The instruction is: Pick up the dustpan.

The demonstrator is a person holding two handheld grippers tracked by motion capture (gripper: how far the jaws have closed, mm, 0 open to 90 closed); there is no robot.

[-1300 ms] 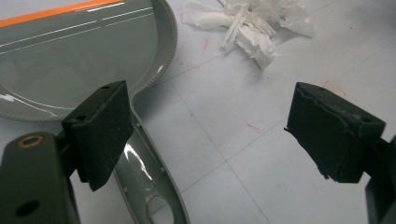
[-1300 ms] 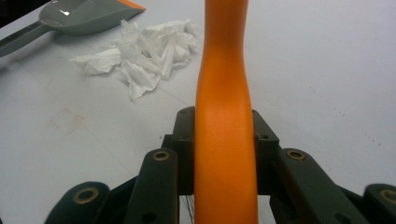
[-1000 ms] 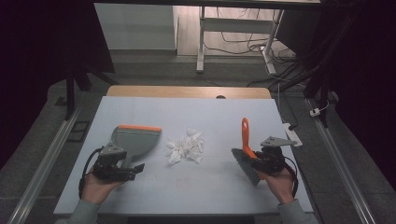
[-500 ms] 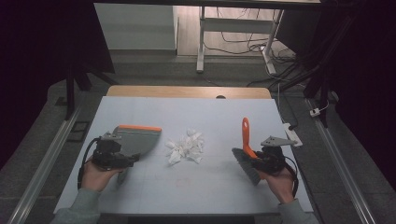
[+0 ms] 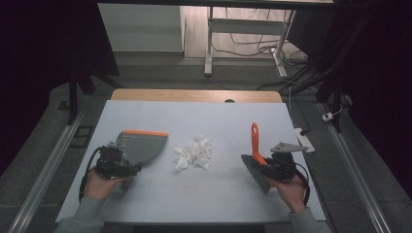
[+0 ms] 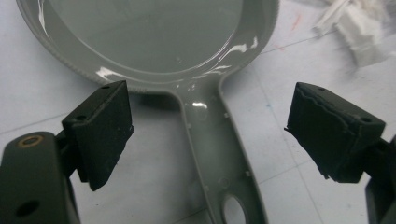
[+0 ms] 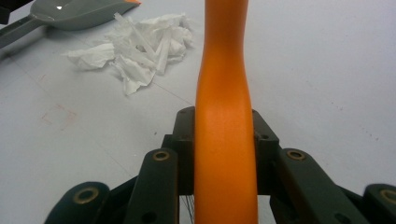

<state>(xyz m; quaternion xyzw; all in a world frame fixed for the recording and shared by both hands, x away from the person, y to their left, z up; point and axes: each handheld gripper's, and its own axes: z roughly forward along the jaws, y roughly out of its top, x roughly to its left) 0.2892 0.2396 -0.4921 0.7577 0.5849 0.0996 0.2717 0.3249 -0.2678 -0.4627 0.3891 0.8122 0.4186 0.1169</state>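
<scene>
Over dustpan handle (image 6: pixel 219 154), left tool (image 6: pixel 210 135) gapes.

From my left gripper (image 6: pixel 208 135) view, the dustpan (image 6: pixel 154 42) runs off the top edge, so I can't see its front lip, and its handle (image 6: pixel 219 158) is cut at the bottom. The paper scraps (image 6: pixel 359 28) up beyond the jaw on the right are blurred and clipped by the corner. In my right gripper (image 7: pixel 224 140) view, the brush handle (image 7: pixel 224 102) leaves the frame top and bottom, hiding the bristles behind the jaws.
</scene>
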